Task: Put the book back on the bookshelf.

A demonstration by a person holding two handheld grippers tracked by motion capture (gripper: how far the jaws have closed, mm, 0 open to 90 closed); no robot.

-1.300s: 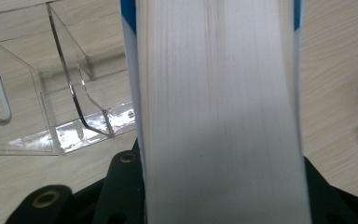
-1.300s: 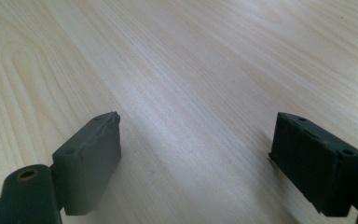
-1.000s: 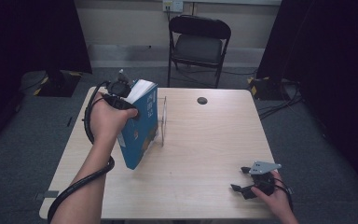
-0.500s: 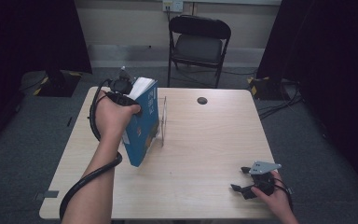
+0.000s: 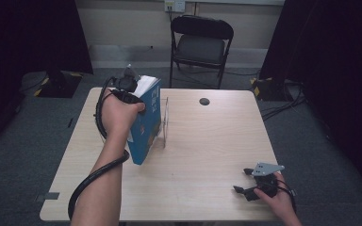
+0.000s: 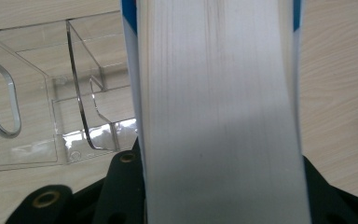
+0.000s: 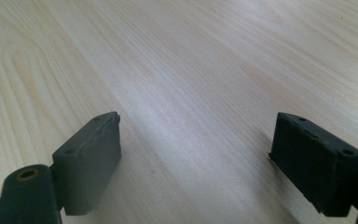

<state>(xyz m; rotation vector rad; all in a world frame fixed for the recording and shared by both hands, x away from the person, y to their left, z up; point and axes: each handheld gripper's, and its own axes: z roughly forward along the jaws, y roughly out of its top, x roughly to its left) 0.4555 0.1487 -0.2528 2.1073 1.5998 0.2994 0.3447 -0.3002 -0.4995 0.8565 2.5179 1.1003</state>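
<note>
A thick blue book (image 5: 148,123) with white page edges (image 6: 219,107) stands tilted at the table's left. My left gripper (image 5: 133,94) is shut on its upper end, and the pages fill the gap between the black jaws in the left gripper view. Right beside the book, on its right, stands a clear plastic holder (image 5: 165,123) with dividers (image 6: 51,107). My right gripper (image 5: 243,181) rests at the table's near right corner, open, with bare wood between its fingers (image 7: 91,158).
The light wooden table (image 5: 212,136) has a small black round cap (image 5: 204,101) near its far edge. A black folding chair (image 5: 200,44) stands behind the table. Cables lie on the grey floor at the right.
My left hand has shifted the book slightly to the right, closer to the clear holder. The right gripper has stayed where it was.
</note>
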